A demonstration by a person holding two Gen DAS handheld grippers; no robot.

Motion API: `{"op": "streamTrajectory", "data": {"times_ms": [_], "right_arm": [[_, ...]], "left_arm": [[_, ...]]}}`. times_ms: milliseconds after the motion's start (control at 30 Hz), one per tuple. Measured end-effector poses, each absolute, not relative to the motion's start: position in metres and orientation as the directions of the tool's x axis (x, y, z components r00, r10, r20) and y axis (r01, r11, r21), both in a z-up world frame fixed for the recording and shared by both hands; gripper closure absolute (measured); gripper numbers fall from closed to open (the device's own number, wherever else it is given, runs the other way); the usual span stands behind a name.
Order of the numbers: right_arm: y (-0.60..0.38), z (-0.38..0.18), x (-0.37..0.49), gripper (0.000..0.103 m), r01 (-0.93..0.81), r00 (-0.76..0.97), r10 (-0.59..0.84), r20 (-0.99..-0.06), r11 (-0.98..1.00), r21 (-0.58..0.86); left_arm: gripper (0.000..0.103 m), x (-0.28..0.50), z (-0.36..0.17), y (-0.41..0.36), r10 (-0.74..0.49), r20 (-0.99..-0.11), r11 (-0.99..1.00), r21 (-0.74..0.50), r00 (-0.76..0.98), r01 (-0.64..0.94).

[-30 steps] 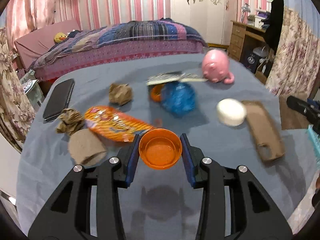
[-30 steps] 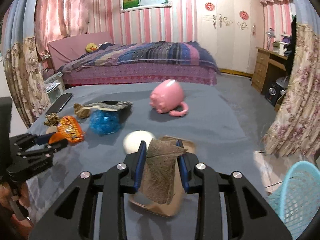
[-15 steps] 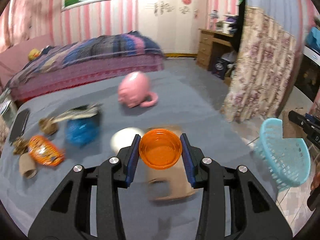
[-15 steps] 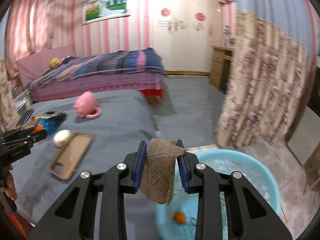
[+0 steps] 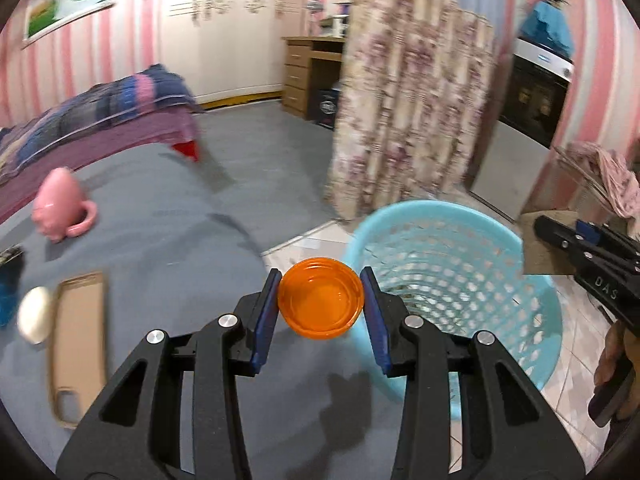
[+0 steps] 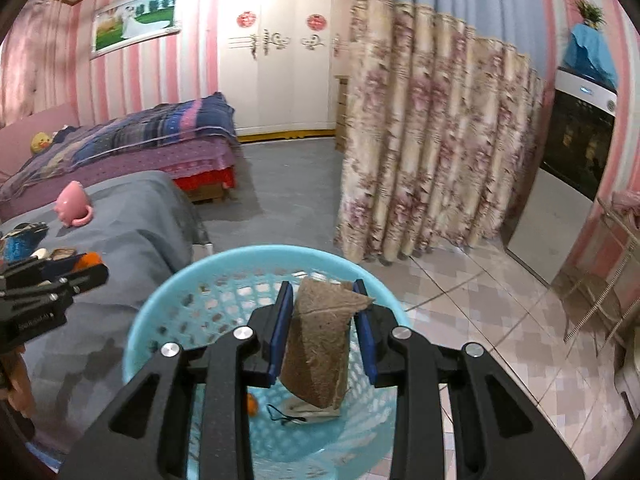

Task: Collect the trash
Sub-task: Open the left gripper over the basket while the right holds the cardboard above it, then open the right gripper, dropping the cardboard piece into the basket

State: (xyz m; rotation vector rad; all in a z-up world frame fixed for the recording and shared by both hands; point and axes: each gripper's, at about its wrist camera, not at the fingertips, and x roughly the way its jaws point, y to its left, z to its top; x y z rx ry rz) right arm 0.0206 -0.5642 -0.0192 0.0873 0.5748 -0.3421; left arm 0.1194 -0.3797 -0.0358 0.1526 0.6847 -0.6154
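Both grippers have swung from tabletop (image 5: 160,248) toward blue basket (image 6: 160,304) | basket holds small orange piece and flat scrap | right gripper (image 6: 322,328) pinches brown cardboard piece (image 6: 320,344) above basket | left gripper (image 5: 320,308) pinches orange cap (image 5: 320,302) beside rim; early release may miss.

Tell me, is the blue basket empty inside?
No, the right wrist view shows a small orange piece and other scraps at the bottom of the blue basket.
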Motion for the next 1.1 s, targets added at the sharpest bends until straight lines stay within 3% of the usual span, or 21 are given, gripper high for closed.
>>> {"op": "streamTrajectory", "data": {"times_ms": [300,367,433,933,1000,1100], "right_arm": [[-0.585,-0.034,0.014,0.072,0.382,0.771,-0.308,-0.558,0.924,0.016],[-0.585,-0.036,0.015,0.072,0.383,0.770,-0.308,-0.559,0.924,0.018],[-0.584,-0.036,0.017,0.072,0.382,0.771,-0.307,-0.558,0.924,0.019],[-0.558,-0.054,0.044,0.071,0.330,0.773,-0.256,-0.580,0.944,0.023],[-0.555,-0.056,0.050,0.069,0.325,0.777,-0.248,-0.579,0.945,0.031],[-0.553,-0.056,0.056,0.045,0.324,0.773,-0.239,-0.588,0.945,0.042]], "left_arm": [[0.063,0.114,-0.044,-0.425,-0.511,-0.631,0.770,-0.035,0.584,0.637],[0.039,0.113,-0.040,-0.427,-0.509,-0.626,0.771,-0.026,0.591,0.637],[0.029,0.112,-0.035,-0.422,-0.505,-0.608,0.785,-0.029,0.612,0.618],[0.011,0.121,-0.024,-0.357,-0.376,-0.613,0.876,0.011,0.695,0.483],[0.011,0.123,-0.024,-0.346,-0.370,-0.622,0.881,0.000,0.690,0.472],[0.011,0.123,-0.024,-0.335,-0.368,-0.625,0.887,-0.014,0.689,0.461]]}}
